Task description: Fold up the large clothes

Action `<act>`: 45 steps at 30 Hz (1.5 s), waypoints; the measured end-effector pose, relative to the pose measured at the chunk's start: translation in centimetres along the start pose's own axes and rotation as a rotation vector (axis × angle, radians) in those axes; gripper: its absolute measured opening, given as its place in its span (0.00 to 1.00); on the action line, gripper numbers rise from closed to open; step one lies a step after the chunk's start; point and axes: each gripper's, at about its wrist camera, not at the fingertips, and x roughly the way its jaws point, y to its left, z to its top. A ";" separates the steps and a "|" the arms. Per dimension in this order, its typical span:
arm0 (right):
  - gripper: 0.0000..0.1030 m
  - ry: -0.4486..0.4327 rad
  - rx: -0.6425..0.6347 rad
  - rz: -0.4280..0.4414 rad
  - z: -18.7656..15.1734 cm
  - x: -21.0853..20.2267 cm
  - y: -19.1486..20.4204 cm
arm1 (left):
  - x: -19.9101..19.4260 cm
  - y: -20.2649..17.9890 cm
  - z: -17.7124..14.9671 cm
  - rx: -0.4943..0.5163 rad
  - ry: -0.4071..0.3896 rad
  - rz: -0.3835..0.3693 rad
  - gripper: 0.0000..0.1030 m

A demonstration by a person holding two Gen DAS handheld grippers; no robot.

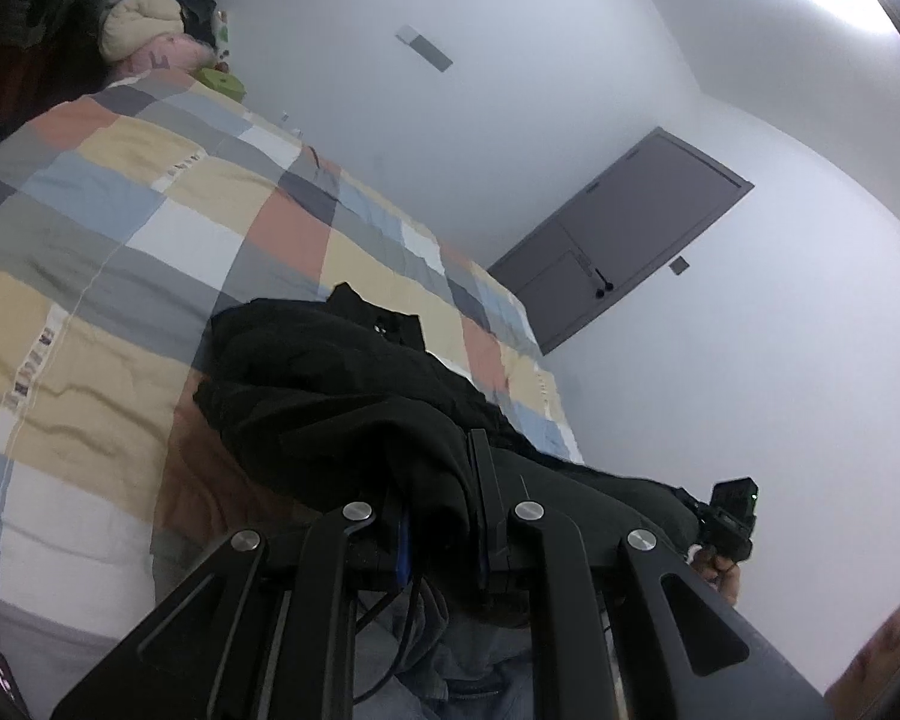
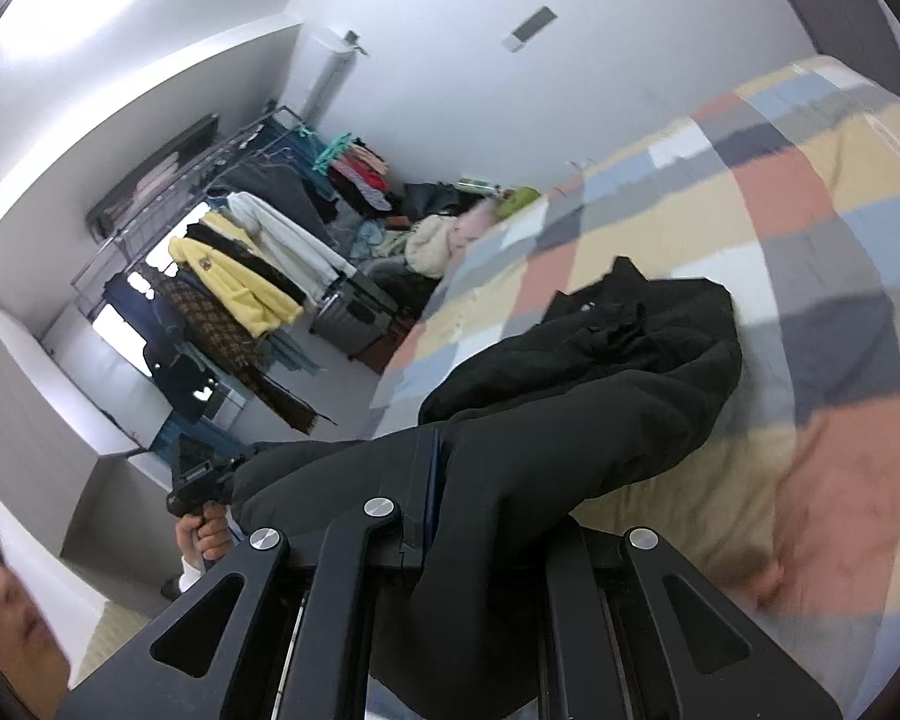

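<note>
Black jacket (image 1: pixel 342 396) cloth fills the space between the fingers of both grippers: the left gripper (image 1: pixel 444 498) is clamped on one part of its near edge, and the right gripper (image 2: pixel 444 480) pinches another part. From there the jacket stretches away and lies heaped on the checked bedspread (image 1: pixel 120 228). Beyond the bed stand a grey door (image 1: pixel 624 228) and a clothes rack (image 2: pixel 222 252).

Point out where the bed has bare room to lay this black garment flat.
Free: the checked bedspread between the black garment and the pillow-end pile, and the strip beside the wall. Crowded: the near edge, where both grippers hold the cloth.
</note>
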 end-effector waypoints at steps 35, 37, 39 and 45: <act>0.08 0.061 0.544 -0.329 18.9 27.1 -23.6 | 34.1 14.9 20.1 -0.296 0.142 0.529 0.15; 0.08 0.075 0.560 -0.346 19.0 28.2 -25.0 | 36.0 15.9 20.0 -0.285 0.164 0.561 0.15; 0.08 0.096 0.570 -0.362 19.0 29.2 -26.1 | 37.7 17.0 19.9 -0.287 0.187 0.579 0.16; 0.08 0.157 0.596 -0.392 19.6 32.7 -29.5 | 42.4 20.8 20.4 -0.314 0.259 0.592 0.18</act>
